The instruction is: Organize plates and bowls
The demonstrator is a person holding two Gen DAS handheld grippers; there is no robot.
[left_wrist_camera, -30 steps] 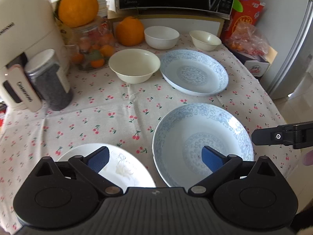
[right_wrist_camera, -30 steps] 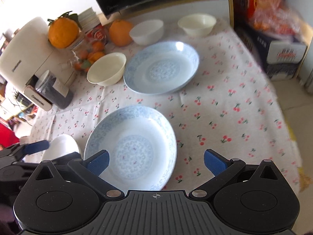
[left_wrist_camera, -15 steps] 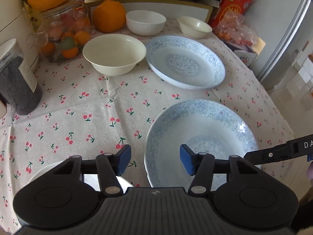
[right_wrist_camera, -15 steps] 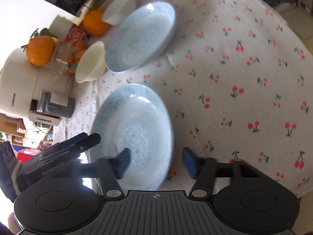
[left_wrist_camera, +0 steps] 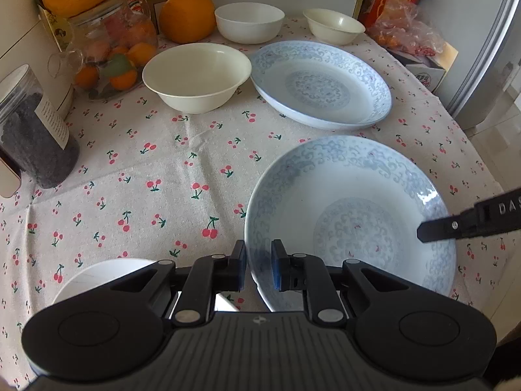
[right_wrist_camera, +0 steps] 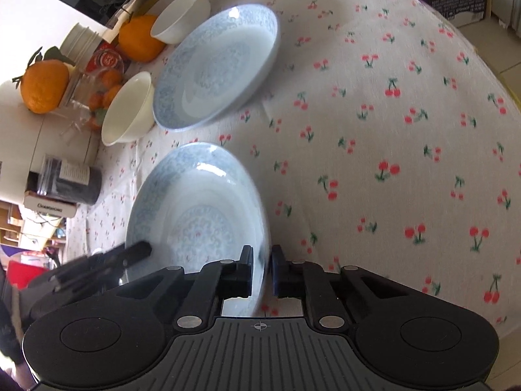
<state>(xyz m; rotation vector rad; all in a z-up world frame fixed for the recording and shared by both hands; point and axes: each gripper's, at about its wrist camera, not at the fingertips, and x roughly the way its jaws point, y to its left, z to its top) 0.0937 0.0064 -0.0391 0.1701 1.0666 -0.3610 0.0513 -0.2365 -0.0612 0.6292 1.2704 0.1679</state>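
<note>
A blue-patterned plate [left_wrist_camera: 351, 221] lies nearest on the cherry-print cloth. My left gripper [left_wrist_camera: 259, 268] is shut on its near-left rim, one pad inside and one outside. My right gripper [right_wrist_camera: 260, 270] is shut on the opposite rim of the same plate [right_wrist_camera: 195, 215]. A second blue plate [left_wrist_camera: 322, 84] sits behind it, apart. A large cream bowl [left_wrist_camera: 195, 75] stands left of that one. Further back are a white bowl [left_wrist_camera: 249, 21] and a small cream bowl [left_wrist_camera: 333, 26]. A white dish [left_wrist_camera: 97, 277] lies at my near left, half hidden by the gripper.
Along the back left stand a glass jar of fruit [left_wrist_camera: 110, 55], two large oranges [left_wrist_camera: 187, 16], a dark jar [left_wrist_camera: 35, 137] and a white appliance [right_wrist_camera: 19, 137]. A microwave is behind. The table edge [right_wrist_camera: 508, 97] curves off on the right, with boxes beyond.
Both grippers went from wide open to shut on the near blue plate's rims. Both sank toward the table, and the right one rolled.
</note>
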